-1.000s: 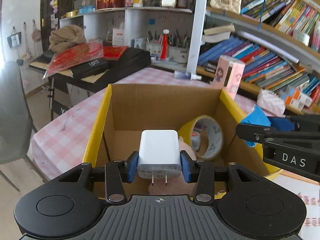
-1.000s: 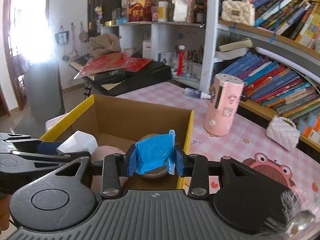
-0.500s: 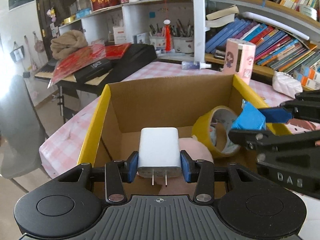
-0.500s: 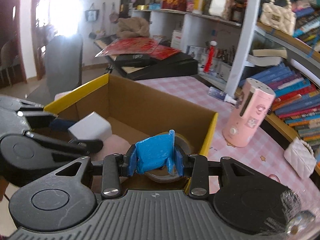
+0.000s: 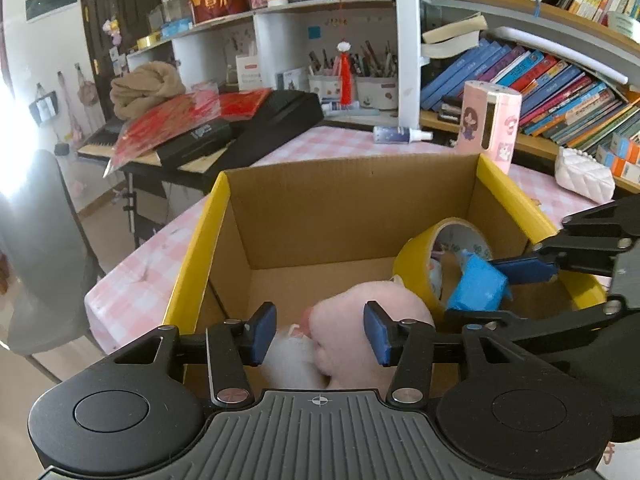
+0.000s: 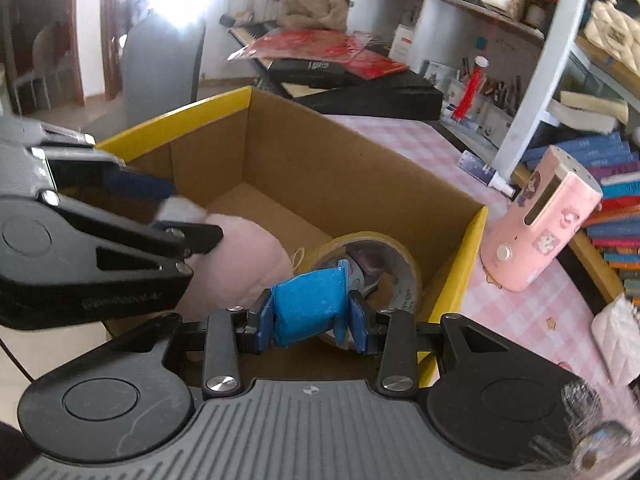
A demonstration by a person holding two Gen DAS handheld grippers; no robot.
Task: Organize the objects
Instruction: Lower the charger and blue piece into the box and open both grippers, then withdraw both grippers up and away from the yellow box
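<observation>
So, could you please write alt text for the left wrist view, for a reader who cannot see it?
The left gripper hangs open over a yellow-rimmed cardboard box holding a pink plush toy, a blurred white object and a roll of yellow tape. From the right, the right gripper reaches in, shut on a blue packet.

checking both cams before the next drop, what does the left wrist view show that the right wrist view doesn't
Only the left wrist view shows the left claw head-on, open and empty above the pink plush toy. Only the right wrist view shows the right claw head-on, shut on the blue packet. Both show the cardboard box and the yellow tape roll.
</observation>
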